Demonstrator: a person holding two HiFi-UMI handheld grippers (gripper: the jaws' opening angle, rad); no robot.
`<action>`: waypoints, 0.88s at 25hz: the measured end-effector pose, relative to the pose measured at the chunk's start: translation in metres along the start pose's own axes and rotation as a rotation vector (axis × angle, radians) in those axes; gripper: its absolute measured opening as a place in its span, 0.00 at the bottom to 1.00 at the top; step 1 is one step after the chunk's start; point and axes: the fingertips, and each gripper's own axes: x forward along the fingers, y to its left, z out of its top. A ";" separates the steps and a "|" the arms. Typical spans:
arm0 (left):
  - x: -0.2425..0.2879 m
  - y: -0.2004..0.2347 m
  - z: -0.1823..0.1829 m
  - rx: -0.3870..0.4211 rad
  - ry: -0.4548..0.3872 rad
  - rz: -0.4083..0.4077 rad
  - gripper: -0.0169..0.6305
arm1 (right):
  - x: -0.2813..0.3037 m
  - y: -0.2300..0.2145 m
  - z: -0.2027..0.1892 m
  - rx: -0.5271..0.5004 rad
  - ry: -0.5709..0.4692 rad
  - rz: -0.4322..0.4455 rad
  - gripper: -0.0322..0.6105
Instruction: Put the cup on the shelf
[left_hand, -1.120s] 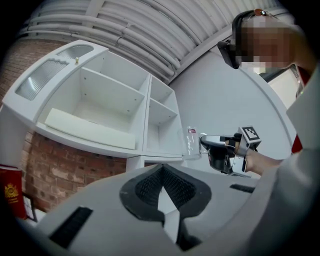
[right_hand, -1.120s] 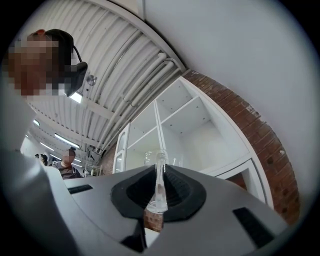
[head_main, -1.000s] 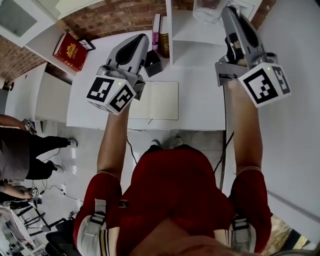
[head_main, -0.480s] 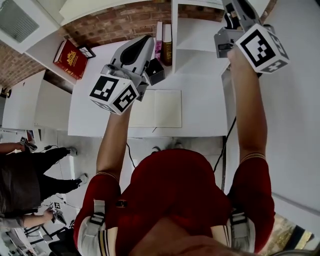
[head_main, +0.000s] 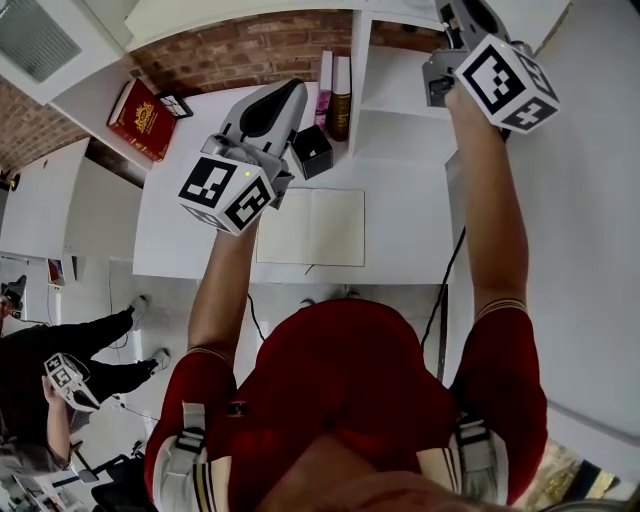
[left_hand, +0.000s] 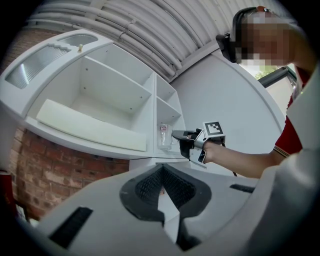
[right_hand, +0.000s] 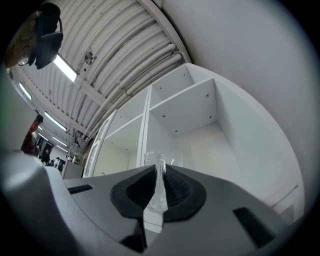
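Ahead, shelf (right_hand: 200, 145) bay walls flank the right tongs (right_hand: 159, 172) at one o'clock, open room beyond; they clamp a clear glass cup (right_hand: 160, 161) by its wall; left tongs (left_hand: 161, 189) closed, empty.

— Grippers?
— Two: left gripper (left_hand: 165, 202), right gripper (right_hand: 159, 195).
— Cups?
— One clear cup (right_hand: 159, 172) (glassy, easily missed).
— Books?
— Two upright books (head_main: 341, 100), one red book (head_main: 140, 105), one open notebook (head_main: 310, 227). One black box (head_main: 313, 151) too.
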 end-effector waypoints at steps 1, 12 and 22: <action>0.000 0.002 -0.001 0.000 0.000 0.000 0.03 | 0.003 -0.001 -0.002 -0.003 0.004 -0.004 0.09; 0.003 0.014 -0.014 -0.016 0.013 0.000 0.03 | 0.023 -0.008 -0.016 -0.037 0.044 -0.028 0.09; 0.006 0.019 -0.019 -0.027 0.014 -0.009 0.03 | 0.037 -0.013 -0.023 -0.045 0.076 -0.040 0.09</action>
